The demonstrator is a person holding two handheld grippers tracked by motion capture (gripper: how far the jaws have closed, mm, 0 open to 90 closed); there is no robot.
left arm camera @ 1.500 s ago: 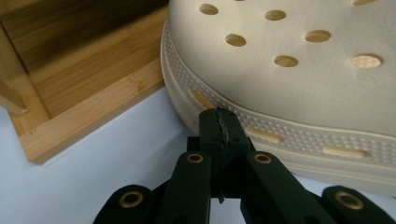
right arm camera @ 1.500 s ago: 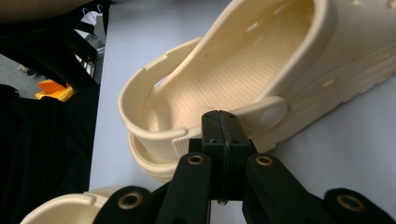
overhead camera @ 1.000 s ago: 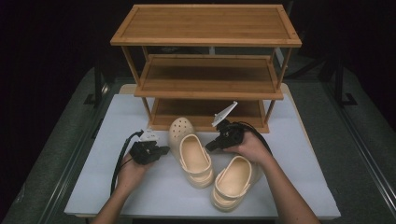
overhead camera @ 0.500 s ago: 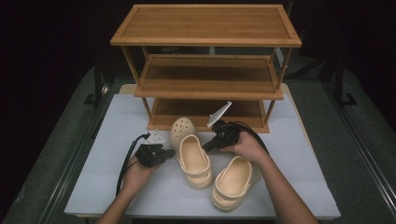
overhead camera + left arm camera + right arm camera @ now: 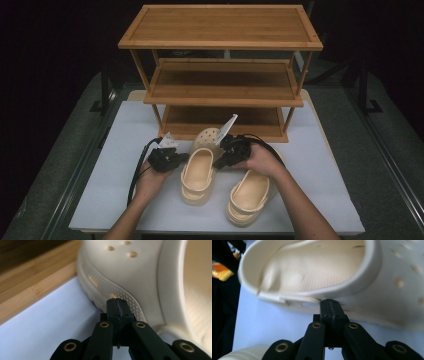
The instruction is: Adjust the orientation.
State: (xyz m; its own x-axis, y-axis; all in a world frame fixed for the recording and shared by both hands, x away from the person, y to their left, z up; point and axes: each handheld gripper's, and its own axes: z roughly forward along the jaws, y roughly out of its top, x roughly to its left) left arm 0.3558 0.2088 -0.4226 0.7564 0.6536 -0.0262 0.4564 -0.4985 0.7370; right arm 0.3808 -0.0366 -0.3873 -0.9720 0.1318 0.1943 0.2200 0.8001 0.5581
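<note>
Two cream clogs on white counter (image 5: 100, 150), toes toward rack. Left clog (image 5: 199, 170) between both tools, other clog (image 5: 250, 192) just right of it, under right forearm. Left tool (image 5: 184, 157) at left clog's left side, jaws pressed together, nothing between them, tips touching or nearly touching clog's dotted side wall (image 5: 120, 293). Right tool (image 5: 216, 163) at same clog's right side, jaws likewise pressed together and empty, tips against clog's side below rim (image 5: 329, 293). One wooden rack (image 5: 220, 90), three shelves, behind clogs.
</note>
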